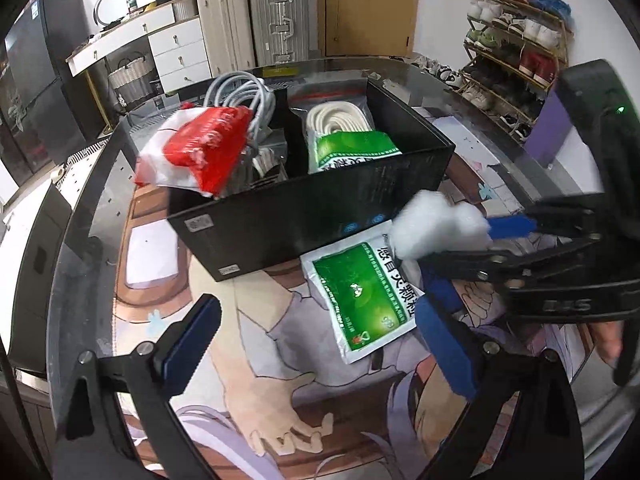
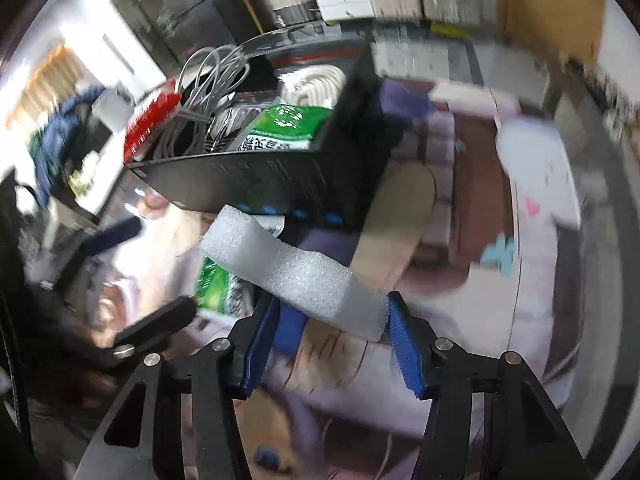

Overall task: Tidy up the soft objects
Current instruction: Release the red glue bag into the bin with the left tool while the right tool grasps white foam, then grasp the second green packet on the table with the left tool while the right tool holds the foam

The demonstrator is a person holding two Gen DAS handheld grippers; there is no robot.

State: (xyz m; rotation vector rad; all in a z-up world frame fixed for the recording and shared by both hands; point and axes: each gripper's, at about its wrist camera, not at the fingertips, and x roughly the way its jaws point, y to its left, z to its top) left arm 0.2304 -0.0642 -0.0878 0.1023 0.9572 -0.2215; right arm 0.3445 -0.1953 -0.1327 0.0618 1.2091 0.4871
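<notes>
- My left hand-held gripper hangs over the tabletop with its 2 blue-padded fingers spread wide and nothing between them.
- My right hand-held gripper has a strip of white foam between its fingers; the right pad touches the strip's near end, but whether the left pad presses on it I cannot tell.
- The strip slants from the fingers up toward 11 o'clock, ending just short of the black box's near wall.
- In the left wrist view the same foam shows at 3 o'clock, sticking out of the right gripper's blue tips above the loose green sachet.
- That green sachet lies flat on the tabletop, its far corner touching the near wall of the black box.
- The box has 2 compartments, split by a divider.
- The left compartment holds a coil of grey cable; a red-and-white pouch leans over its left rim at 10 o'clock.
- The right compartment holds a bagged coil of cream rope with a second green sachet in front of it.
- The right wrist view is blurred.
</notes>
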